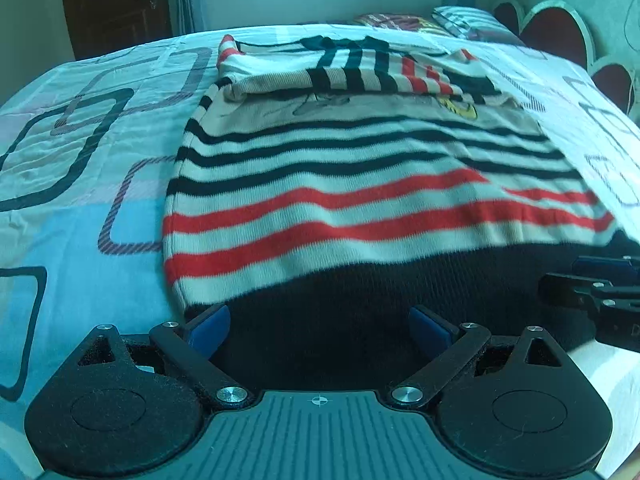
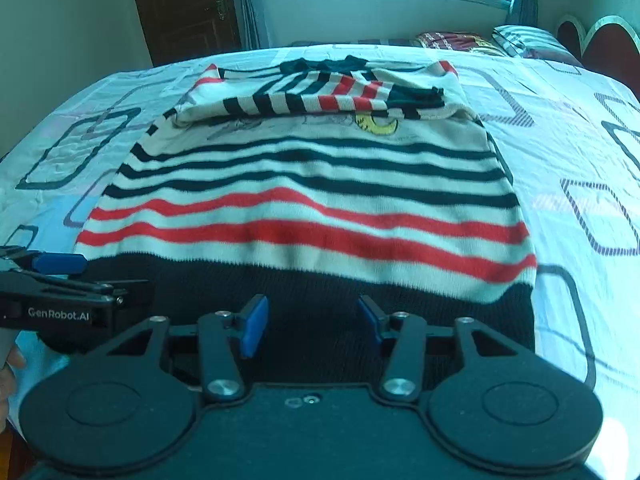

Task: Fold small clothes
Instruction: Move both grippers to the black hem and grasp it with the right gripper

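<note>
Your left tongs [image 1: 320,330] and right tongs [image 2: 312,326] gape empty over the sweater's [image 1: 360,184] black hem [image 2: 320,292] at lower frame, probably just above; its length runs up-frame.

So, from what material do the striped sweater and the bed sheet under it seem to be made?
Striped sweater: seems a knitted yarn, wool or cotton blend, matte; fine ribbing shows in the black hem and the folded sleeves. Bed sheet: seems a thin woven cotton or polyester, smooth with a slight sheen; it has fine creases and a printed pattern of rounded squares. The exact fibre cannot be told.
</note>
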